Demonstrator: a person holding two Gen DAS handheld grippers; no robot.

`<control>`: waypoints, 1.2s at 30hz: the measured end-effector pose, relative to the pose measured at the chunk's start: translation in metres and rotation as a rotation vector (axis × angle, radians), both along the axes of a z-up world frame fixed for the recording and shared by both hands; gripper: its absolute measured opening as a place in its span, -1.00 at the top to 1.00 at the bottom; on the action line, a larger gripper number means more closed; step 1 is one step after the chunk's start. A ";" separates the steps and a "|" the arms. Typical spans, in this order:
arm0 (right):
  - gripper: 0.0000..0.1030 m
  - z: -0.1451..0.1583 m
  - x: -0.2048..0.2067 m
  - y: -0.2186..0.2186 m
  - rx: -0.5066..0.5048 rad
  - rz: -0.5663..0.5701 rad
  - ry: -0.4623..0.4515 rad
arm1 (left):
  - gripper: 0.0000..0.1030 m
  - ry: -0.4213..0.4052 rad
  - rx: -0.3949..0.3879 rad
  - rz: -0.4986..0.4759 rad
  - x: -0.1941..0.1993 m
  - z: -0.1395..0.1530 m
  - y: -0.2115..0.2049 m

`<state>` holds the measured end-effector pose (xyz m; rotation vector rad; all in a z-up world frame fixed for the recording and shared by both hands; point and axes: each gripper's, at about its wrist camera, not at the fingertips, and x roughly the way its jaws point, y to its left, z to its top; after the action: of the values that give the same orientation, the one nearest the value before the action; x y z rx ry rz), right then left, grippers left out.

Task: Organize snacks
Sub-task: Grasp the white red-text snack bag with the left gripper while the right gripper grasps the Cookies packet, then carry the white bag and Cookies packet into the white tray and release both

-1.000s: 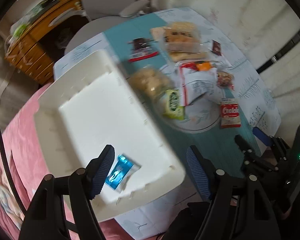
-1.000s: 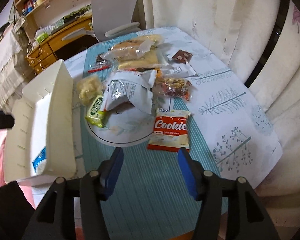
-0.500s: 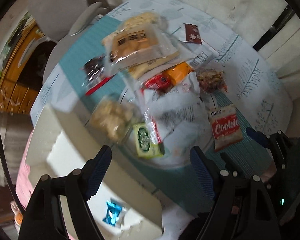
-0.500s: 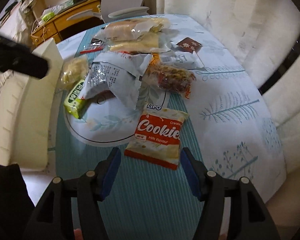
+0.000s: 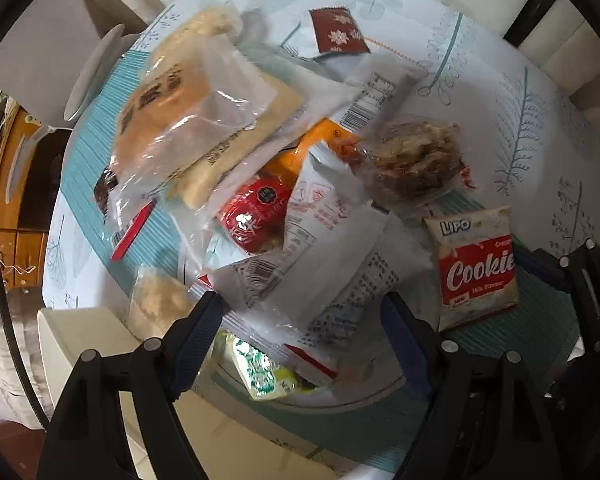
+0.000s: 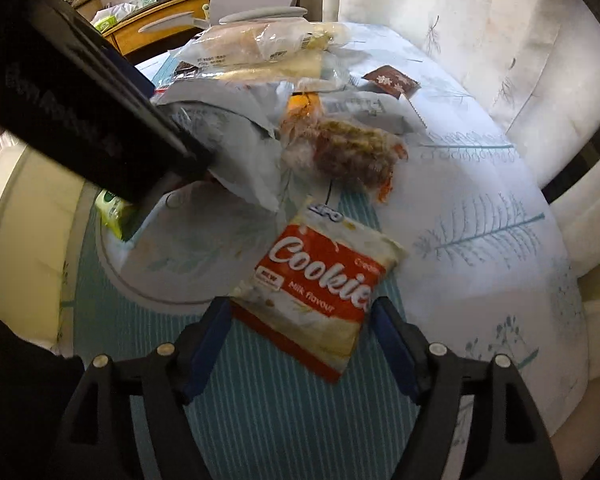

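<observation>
Right wrist: right gripper (image 6: 300, 334) agape around glossy cookie packet (image 6: 320, 294); left gripper (image 5: 302, 326) agape

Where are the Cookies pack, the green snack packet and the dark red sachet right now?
Cookies pack (image 6: 320, 276): right wrist view, on the red logo panel.
Green snack packet (image 5: 260, 368): left wrist view, on its printed face.
Dark red sachet (image 5: 338, 32): left wrist view, at its centre.

Table (image 6: 480, 184) with leaf-print cloth, teal striped runner (image 6: 260, 412), cookie packet (image 6: 320, 292), maroon sachet (image 6: 392, 81), white tray (image 6: 24, 240) at edge
</observation>
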<state>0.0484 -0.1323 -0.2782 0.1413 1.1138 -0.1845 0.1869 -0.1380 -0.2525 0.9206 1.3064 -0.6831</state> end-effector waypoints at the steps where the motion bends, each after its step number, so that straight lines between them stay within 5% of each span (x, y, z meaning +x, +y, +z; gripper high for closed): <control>1: -0.43 0.000 0.002 -0.001 -0.001 -0.002 -0.005 | -0.56 0.001 0.005 -0.006 0.000 -0.003 -0.002; 9: -0.48 0.000 0.014 -0.014 0.046 -0.050 -0.047 | -0.54 0.010 -0.019 0.038 0.012 -0.016 -0.007; 12: -0.52 0.000 0.017 -0.021 0.064 -0.078 -0.057 | -0.24 0.019 -0.026 0.058 0.015 -0.019 -0.008; 21: -0.51 0.001 0.024 -0.023 0.043 -0.083 -0.072 | 0.08 0.021 -0.073 0.089 0.016 -0.010 -0.004; 27: -0.05 0.001 0.029 -0.023 -0.009 -0.070 -0.073 | 0.08 0.020 -0.090 0.147 0.024 0.001 0.003; 36: 0.10 0.004 0.032 -0.027 0.015 -0.059 -0.049 | 0.08 0.023 -0.131 0.220 0.025 0.029 0.022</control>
<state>0.0804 -0.1597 -0.2737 0.1916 1.0626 -0.2246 0.2118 -0.1164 -0.2231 0.6538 1.3433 -0.6006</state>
